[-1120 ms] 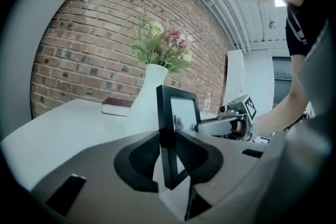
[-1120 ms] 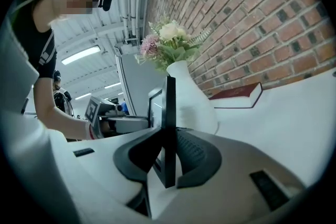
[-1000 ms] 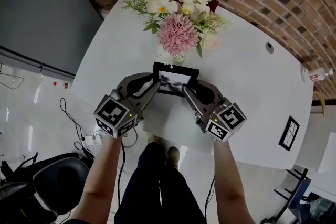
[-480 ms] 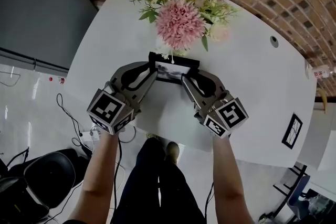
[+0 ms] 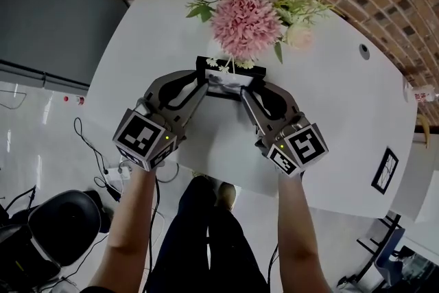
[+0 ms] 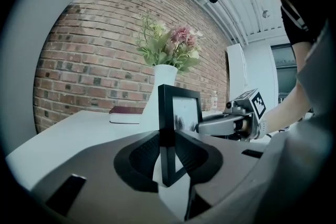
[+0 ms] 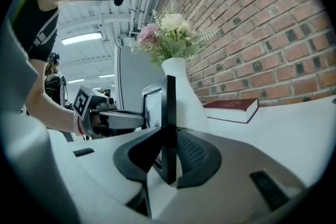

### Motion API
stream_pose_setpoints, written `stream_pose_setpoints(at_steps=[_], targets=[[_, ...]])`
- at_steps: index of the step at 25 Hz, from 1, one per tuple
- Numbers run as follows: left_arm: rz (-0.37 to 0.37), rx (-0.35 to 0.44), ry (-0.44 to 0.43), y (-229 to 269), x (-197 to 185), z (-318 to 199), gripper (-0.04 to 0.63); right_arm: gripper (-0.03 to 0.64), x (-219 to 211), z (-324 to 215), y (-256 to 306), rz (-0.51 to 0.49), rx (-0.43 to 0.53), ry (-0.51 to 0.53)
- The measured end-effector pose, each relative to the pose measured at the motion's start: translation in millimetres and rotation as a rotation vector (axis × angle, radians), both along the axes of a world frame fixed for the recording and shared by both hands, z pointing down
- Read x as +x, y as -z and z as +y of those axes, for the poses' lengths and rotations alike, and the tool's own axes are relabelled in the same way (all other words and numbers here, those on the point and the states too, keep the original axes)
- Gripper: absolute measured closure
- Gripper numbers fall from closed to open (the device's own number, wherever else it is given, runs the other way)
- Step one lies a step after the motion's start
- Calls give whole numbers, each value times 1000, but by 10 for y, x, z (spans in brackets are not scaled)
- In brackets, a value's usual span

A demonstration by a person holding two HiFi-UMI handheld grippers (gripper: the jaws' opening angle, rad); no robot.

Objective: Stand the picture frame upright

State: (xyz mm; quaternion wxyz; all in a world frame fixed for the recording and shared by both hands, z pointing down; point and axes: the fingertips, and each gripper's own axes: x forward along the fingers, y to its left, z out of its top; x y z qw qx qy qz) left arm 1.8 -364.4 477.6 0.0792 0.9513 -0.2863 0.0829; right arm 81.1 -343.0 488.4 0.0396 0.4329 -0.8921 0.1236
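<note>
1. Picture frame (image 5: 230, 76): is standing upright on the white tabletop (image 5: 329, 106), just in front of the flower vase (image 6: 165, 75).
2. Left gripper (image 6: 168, 140): fingers are clamping the frame's left edge.
3. Right gripper (image 7: 169, 150): fingers are clamping the frame's right edge.

A small picture frame (image 5: 223, 82) with a black border and a pale picture is held upright. It is clamped at both side edges over the white table (image 5: 329, 106), its face turned away from the white vase (image 6: 164, 81) just behind.
</note>
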Motion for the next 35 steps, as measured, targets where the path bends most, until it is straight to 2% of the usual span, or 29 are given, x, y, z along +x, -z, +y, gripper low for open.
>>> stream_pose_setpoints(at_steps=[7,35], targets=[[-9,3,7,-1,10,-91,495,528,14,-82,-3,16,12,-31],[41,-24,78,-12,22,-220,495,512,82,-259,-5,22,2,-125]])
